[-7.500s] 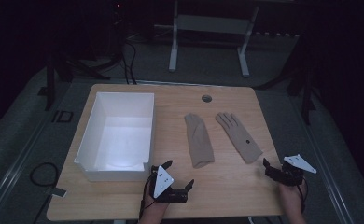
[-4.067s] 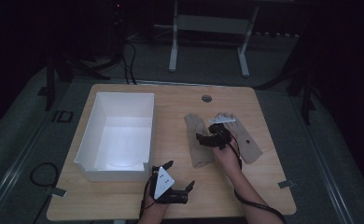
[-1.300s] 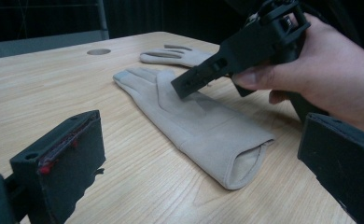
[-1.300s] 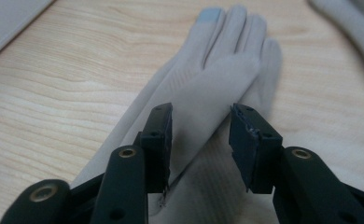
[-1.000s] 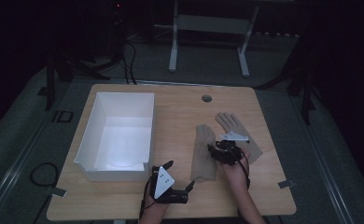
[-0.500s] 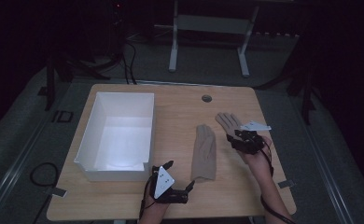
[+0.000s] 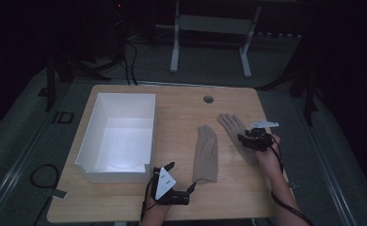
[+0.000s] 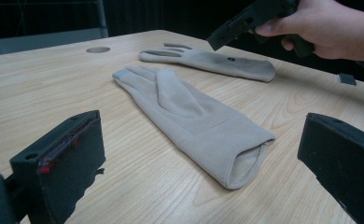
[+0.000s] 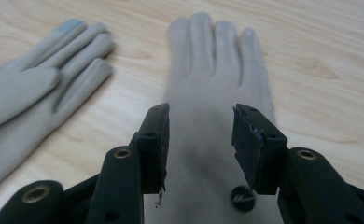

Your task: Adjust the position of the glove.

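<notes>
A: Beige knit, two gloves flat on the wooden table (image 7: 181,108). Near glove (image 7: 206,154) lies at the table's middle, cuff toward the person, fingers pointing away. Far glove (image 7: 238,136) lies to its right, angled, fingers up and to the left in the high view.

B: Right gripper (image 7: 245,139)?

A: Above the far glove's palm, held in the person's right hand (image 7: 268,153). In the right gripper view its jaws stand partly apart over the fabric, one on each side of the glove's middle, and a small dark round tag (image 9: 242,198) sits on the glove just below the right jaw. No cloth is pinched between the pads; I read it as released. Whether the tips touch the fabric, cannot tell.

B: Left gripper (image 7: 180,178)?

A: At the near edge of the table, just right of the white box (image 7: 118,136). Jaws wide apart, nothing between them. The left gripper view looks along the table at the near glove's open cuff, which lies ahead of the jaws and apart from them.

B: Gloves touching?

A: No. A strip of bare wood shows between them in all three views.

B: Anything else on the table?

A: A round grommet hole (image 7: 208,99) near the far edge.
</notes>
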`<action>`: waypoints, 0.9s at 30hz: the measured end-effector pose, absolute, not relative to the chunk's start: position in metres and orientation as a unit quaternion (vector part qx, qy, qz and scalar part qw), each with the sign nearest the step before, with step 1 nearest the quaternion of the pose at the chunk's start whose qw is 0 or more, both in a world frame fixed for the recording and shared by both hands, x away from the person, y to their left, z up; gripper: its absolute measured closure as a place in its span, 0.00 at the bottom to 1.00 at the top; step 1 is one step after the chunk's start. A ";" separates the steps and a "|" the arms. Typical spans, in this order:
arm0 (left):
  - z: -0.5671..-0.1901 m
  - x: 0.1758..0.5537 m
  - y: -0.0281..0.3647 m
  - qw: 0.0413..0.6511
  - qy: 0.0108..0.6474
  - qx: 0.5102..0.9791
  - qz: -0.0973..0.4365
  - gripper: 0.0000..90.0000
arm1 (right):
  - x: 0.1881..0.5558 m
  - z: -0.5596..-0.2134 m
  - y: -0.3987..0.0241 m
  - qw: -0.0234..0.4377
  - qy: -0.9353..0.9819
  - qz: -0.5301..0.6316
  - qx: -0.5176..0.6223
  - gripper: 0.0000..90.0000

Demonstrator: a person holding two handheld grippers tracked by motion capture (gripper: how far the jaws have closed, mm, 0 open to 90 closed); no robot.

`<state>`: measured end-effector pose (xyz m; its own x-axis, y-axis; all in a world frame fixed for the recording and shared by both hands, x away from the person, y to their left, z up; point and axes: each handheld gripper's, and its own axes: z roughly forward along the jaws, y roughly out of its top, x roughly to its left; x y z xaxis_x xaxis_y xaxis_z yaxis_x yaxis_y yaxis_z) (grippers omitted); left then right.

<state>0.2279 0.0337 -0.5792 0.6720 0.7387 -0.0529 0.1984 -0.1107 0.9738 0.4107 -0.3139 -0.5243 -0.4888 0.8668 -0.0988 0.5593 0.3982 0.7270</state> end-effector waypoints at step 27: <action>-0.579 0.228 0.034 0.580 0.332 0.707 0.232 0.01 | 0.440 -0.555 -0.310 0.206 0.793 0.334 0.466 0.82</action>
<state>0.2278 0.0342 -0.5793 0.6717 0.7386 -0.0565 0.1998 -0.1073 0.9739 0.4399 -0.3104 -0.5551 -0.4796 0.8773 -0.0155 0.6017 0.3416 0.7220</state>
